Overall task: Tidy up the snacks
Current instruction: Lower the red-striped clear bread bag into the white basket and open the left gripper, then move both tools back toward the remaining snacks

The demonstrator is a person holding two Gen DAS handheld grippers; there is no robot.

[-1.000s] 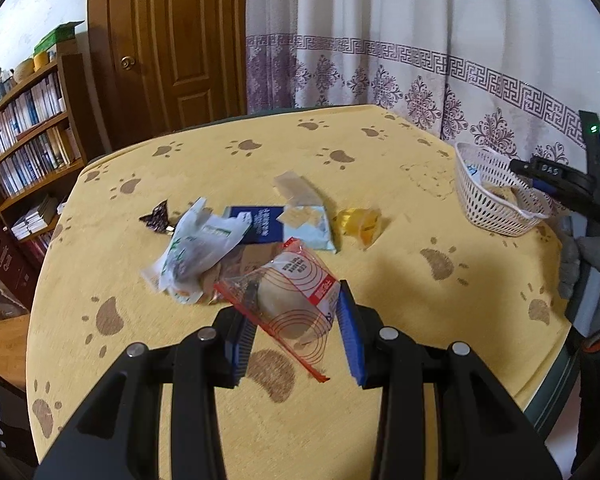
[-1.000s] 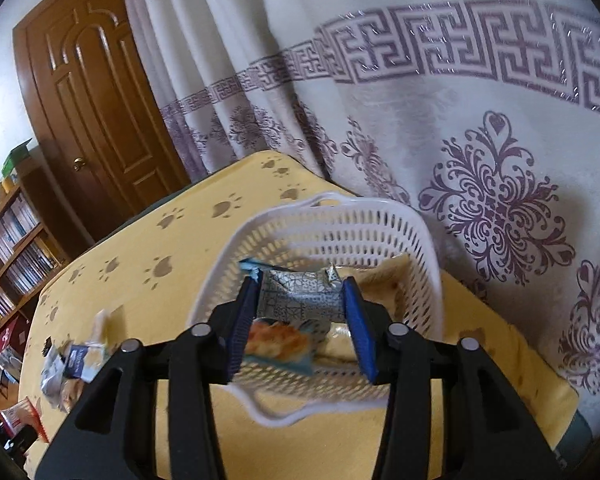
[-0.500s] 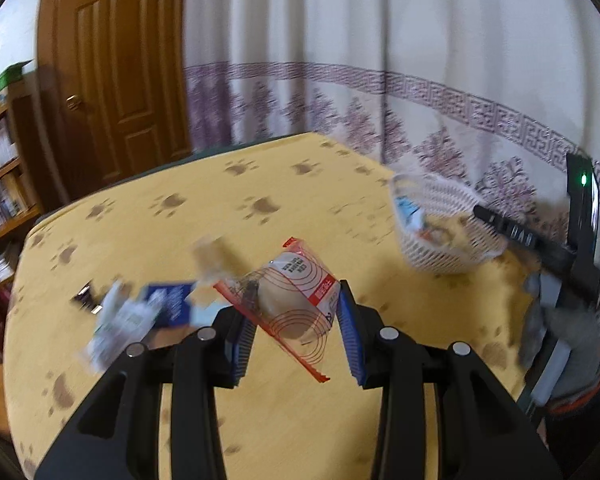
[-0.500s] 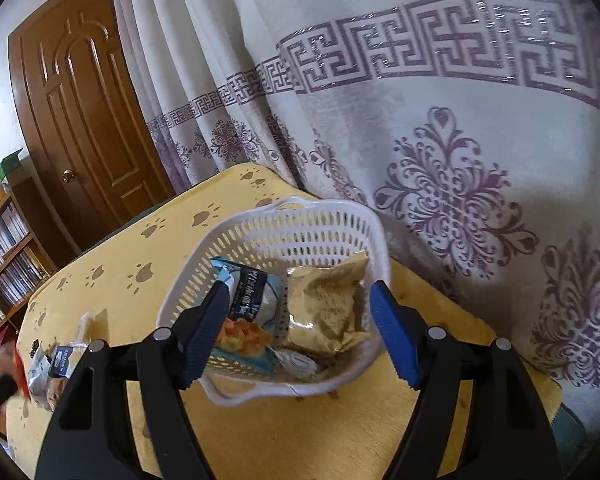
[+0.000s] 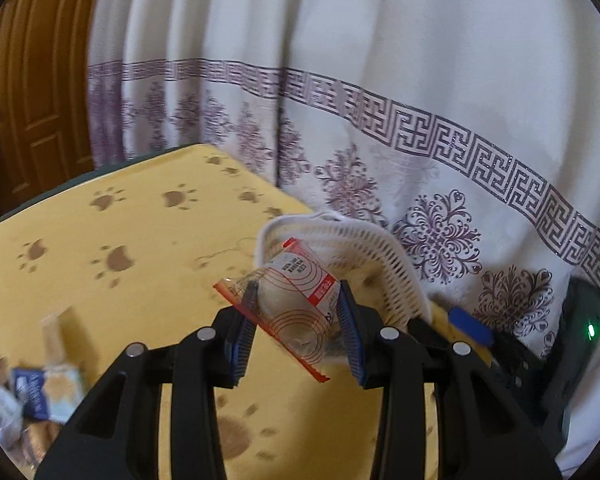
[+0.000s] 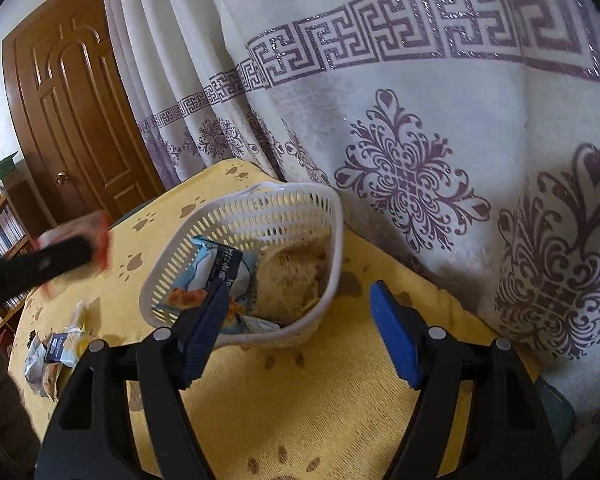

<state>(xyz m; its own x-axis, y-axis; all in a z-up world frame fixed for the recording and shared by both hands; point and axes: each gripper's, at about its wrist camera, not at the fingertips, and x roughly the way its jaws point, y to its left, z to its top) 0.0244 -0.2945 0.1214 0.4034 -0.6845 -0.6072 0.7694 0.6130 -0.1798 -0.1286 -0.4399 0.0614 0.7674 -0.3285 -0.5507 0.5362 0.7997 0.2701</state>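
While the left gripper (image 5: 296, 334) pinches a crinkly clear bun packet (image 5: 296, 300) between its jaws, long axis slanting across them, the white slotted plastic basket (image 5: 384, 256) sits just beyond, slightly right. The right gripper (image 6: 300, 330) hangs wide open and empty, basket (image 6: 172, 264) just ahead, already holding glossy packets (image 6: 224, 276).

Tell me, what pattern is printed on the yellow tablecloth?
Brown paw prints scattered over the yellow tablecloth, clearest in the left wrist view.
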